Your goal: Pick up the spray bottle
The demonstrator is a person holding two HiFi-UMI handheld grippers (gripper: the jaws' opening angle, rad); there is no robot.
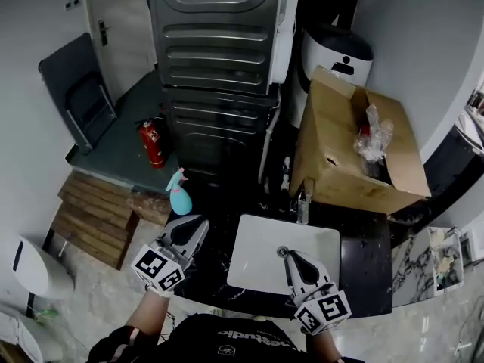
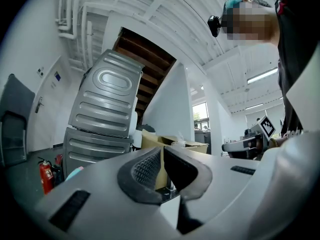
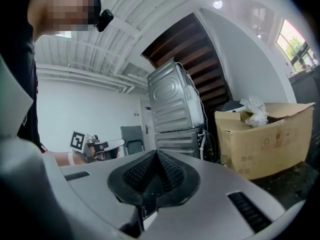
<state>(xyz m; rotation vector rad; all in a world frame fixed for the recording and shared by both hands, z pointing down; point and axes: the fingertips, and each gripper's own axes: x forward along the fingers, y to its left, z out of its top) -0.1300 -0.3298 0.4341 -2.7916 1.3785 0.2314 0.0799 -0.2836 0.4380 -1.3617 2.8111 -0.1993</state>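
Holds left gripper (image 1: 195,225) and right gripper (image 1: 293,260) level by the white sink (image 1: 257,262), both pairs of jaws pressed together on nothing.
Leaves the teal spray bottle (image 1: 179,192) upright, untouched, just beyond the left gripper.

- Looks like a laundry/utility corner in some loft-style industrial unit, not a home
- Two big grey laundry machines (image 1: 215,51) stacked up, white basin (image 1: 272,252) set in a dark marble counter (image 1: 363,263)
- Fire extinguisher (image 1: 153,144), wooden pallet (image 1: 94,218) and an open cardboard box (image 1: 340,157) lying around
- Bare white ceiling with exposed pipes (image 2: 70,14), strip lights (image 2: 262,75), underside of wooden stairs (image 3: 200,49)
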